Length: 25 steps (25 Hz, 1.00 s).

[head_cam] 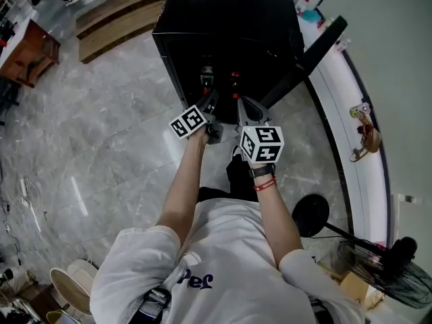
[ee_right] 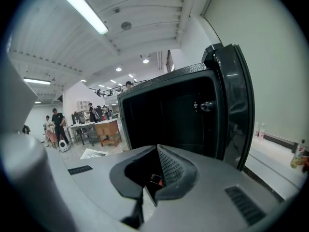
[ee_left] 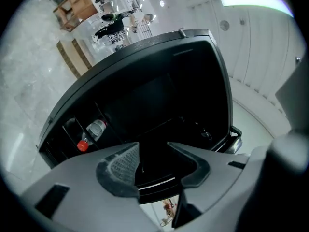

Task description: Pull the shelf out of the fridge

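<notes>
The black fridge (head_cam: pixel 223 25) stands ahead with its door (head_cam: pixel 304 59) swung open to the right. Both grippers are held side by side just in front of the dark opening. My left gripper (head_cam: pixel 210 103) (ee_left: pixel 153 153) is open, with nothing between its pads. A thin pale strip (ee_left: pixel 155 183) crosses the dark inside past the jaws; I cannot tell whether it is the shelf's front edge. My right gripper (head_cam: pixel 244 108) (ee_right: pixel 153 166) shows a narrow gap between its pads and holds nothing. The fridge's inside (ee_right: pixel 164 115) is dark, so the shelf is hard to make out.
A bottle with a red cap (ee_left: pixel 91 135) lies in a rack low in the fridge. Wooden boards (head_cam: pixel 115 19) lie on the floor to the left. A white ledge (head_cam: pixel 351 113) runs along the right wall, with a fan (head_cam: pixel 378 268) near it. People stand at tables (ee_right: pixel 96 127) far off.
</notes>
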Motion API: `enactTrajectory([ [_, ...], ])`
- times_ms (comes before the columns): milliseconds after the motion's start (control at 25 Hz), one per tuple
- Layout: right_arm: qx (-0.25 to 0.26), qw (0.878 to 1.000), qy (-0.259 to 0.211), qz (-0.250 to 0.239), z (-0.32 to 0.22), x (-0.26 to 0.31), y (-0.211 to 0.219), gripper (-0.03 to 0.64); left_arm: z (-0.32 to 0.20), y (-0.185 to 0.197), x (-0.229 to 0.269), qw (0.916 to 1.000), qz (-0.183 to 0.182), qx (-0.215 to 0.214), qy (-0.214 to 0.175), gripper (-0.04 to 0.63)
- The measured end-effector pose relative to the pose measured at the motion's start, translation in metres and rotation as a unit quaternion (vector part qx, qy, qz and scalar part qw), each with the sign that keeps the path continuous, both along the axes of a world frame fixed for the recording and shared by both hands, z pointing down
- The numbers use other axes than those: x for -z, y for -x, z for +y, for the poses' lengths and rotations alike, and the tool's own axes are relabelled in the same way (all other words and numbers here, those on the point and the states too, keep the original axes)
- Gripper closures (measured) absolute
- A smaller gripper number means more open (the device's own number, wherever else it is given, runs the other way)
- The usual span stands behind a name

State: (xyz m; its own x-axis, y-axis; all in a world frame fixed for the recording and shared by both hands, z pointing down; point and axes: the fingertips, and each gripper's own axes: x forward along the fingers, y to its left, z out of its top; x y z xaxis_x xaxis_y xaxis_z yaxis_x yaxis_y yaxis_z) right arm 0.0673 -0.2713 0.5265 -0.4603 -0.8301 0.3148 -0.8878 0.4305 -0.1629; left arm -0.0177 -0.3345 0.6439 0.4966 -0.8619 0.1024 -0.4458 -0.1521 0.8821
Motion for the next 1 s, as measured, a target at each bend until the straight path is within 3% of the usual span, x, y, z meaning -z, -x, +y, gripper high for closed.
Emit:
enactTrajectory([
  [440,-0.01,1.0,0.022,-0.008,-0.022,-0.036,0.006,0.607,-0.05,0.004,-0.063,0.9909,0.116,0.04,0.055,0.385],
  [1000,0.0,0.999,0.033,-0.017,-0.055,-0.057,0.01,0.607,-0.12,-0.004,-0.108,0.9849,0.137,0.068,0.081,0.374],
])
